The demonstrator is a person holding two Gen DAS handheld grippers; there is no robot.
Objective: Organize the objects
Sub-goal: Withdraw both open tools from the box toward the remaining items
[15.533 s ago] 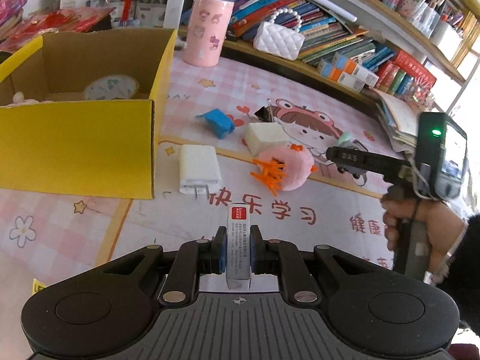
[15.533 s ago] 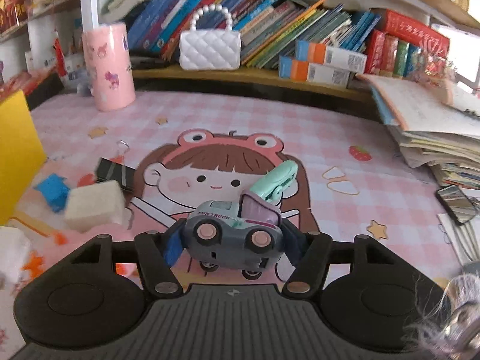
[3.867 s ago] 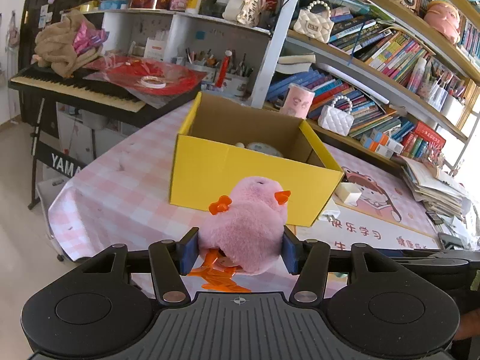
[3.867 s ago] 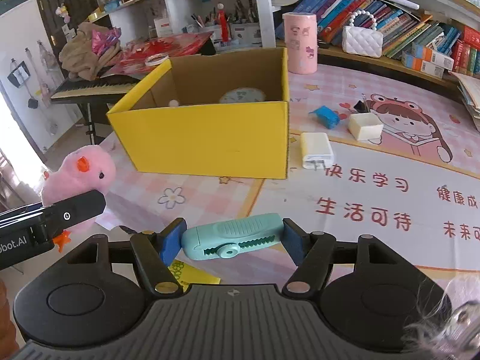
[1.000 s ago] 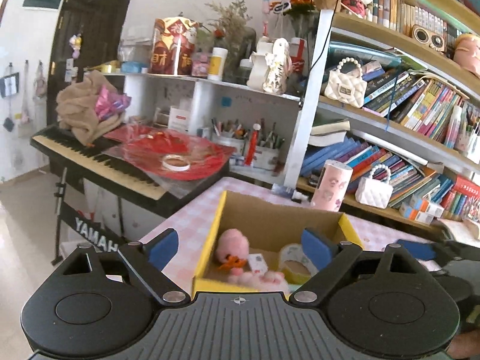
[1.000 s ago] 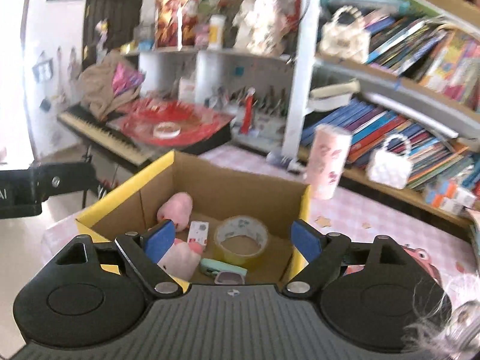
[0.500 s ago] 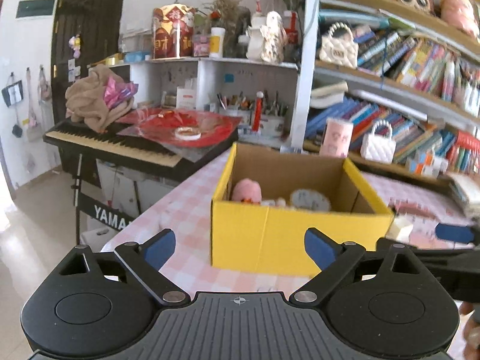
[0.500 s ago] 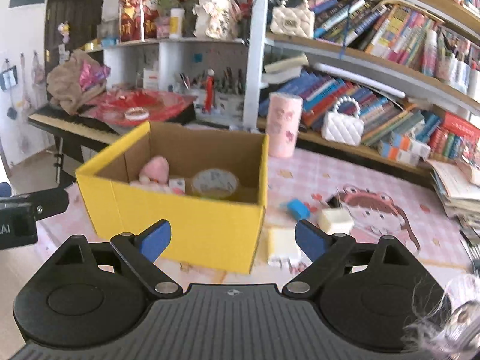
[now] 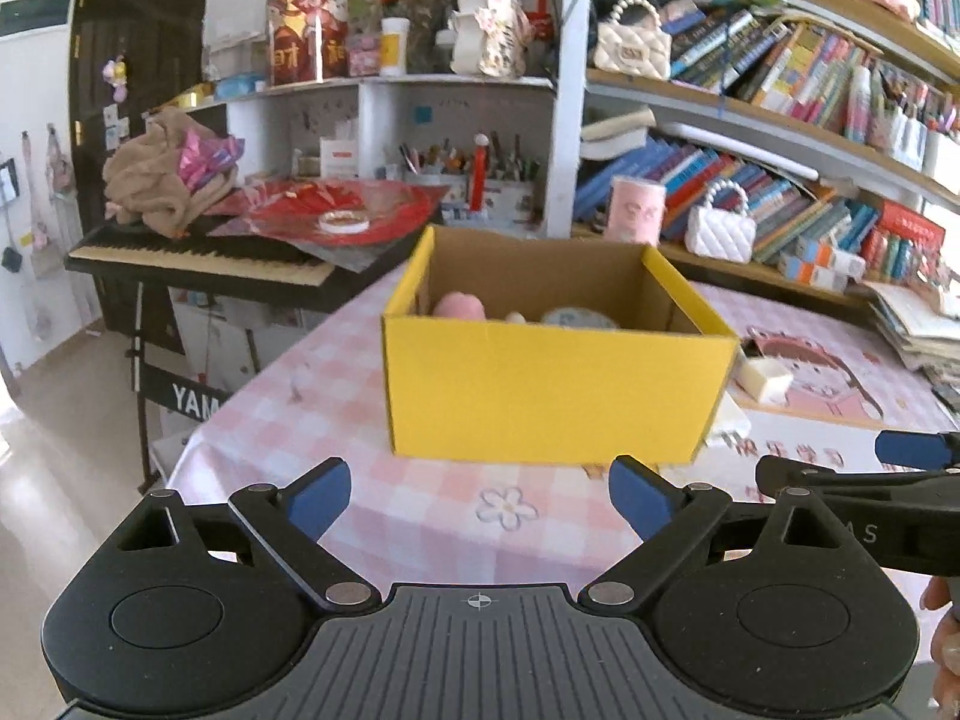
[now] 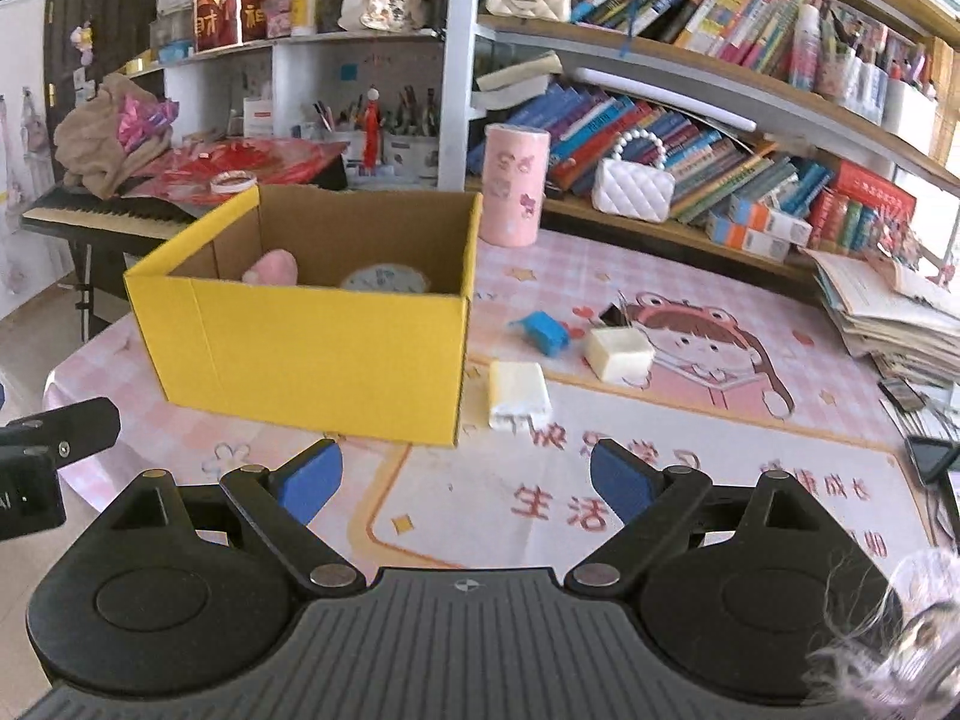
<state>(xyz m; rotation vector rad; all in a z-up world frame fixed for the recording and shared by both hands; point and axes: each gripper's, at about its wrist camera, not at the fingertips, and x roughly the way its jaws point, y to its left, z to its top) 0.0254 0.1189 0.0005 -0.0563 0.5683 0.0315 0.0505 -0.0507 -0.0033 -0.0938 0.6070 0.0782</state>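
A yellow cardboard box stands on the pink checked table; a pink plush chick and a tape roll show inside it. Right of the box lie a white charger, a cream block and a small blue object. My left gripper is open and empty, in front of the box. My right gripper is open and empty, near the box's right corner. The right gripper's arm shows in the left wrist view.
A pink cylinder and a white quilted handbag stand behind the box by bookshelves. A stack of papers and a phone lie at the right edge. A keyboard piano stands left of the table.
Both grippers have pulled back from above the box and sunk lower; the box now stands farther ahead, seen from its front. Both stay open and empty.
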